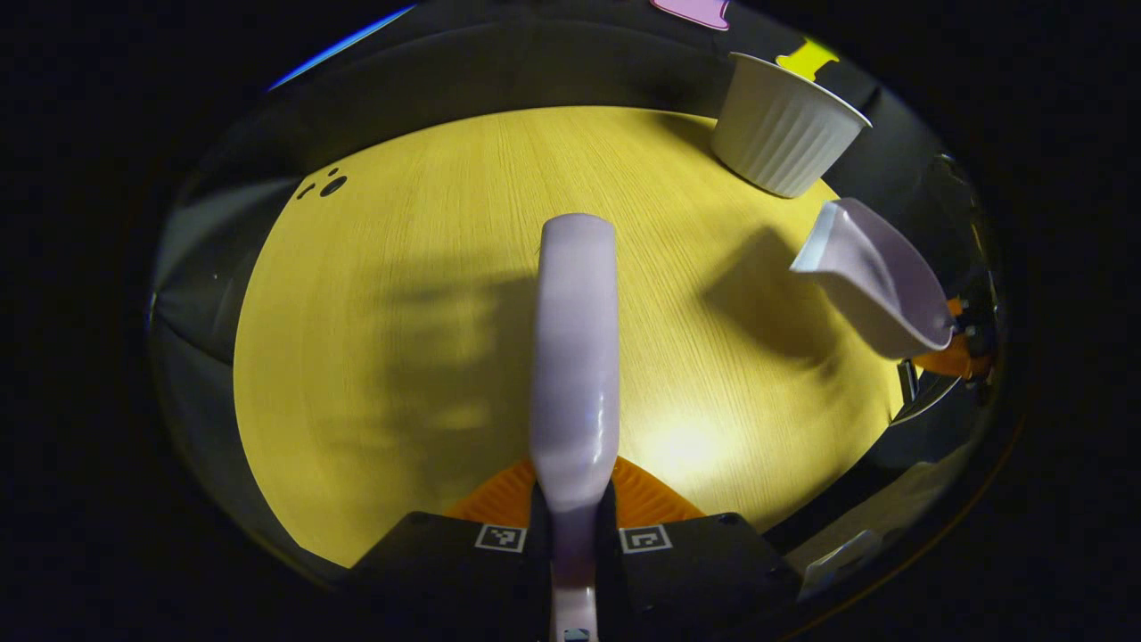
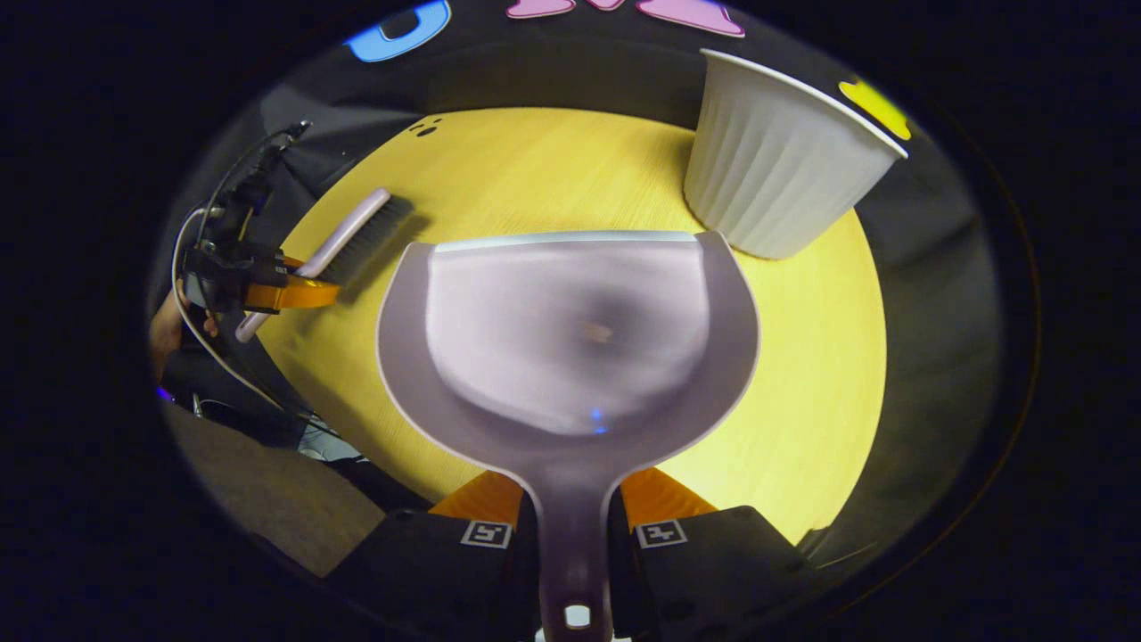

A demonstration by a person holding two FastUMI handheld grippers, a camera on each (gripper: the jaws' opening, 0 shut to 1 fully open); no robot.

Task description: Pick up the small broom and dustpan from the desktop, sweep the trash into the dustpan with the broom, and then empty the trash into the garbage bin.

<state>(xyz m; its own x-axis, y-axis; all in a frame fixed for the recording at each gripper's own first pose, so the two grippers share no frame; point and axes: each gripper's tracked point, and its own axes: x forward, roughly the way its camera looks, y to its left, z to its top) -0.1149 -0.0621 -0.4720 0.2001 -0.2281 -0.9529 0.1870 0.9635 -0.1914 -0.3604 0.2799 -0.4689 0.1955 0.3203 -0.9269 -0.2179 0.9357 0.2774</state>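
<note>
Left hand-held gripper (image 1: 575, 526) pinches the broom (image 1: 575, 357) handle, right hand-held gripper (image 2: 570, 535) pinches the dustpan (image 2: 570, 330) handle, both held above the worktop (image 1: 401, 294) near the white ribbed bin (image 2: 775, 169).

In the left gripper view the broom (image 1: 575, 357) runs out along the camera's line, so its bristles are hidden beneath its own back; its handle end is cut off at the bottom edge; the dustpan (image 1: 878, 281) at the right hides most of the right claw (image 1: 958, 343) holding it; whether anything lies inside the bin (image 1: 784, 125) cannot be told. In the right gripper view the dustpan's pan is blurred, with a small speck inside too indistinct to identify; the pan covers much of the surface (image 2: 802, 357); the hand (image 2: 169, 330) behind the left claw (image 2: 299, 290) is mostly hidden.
</note>
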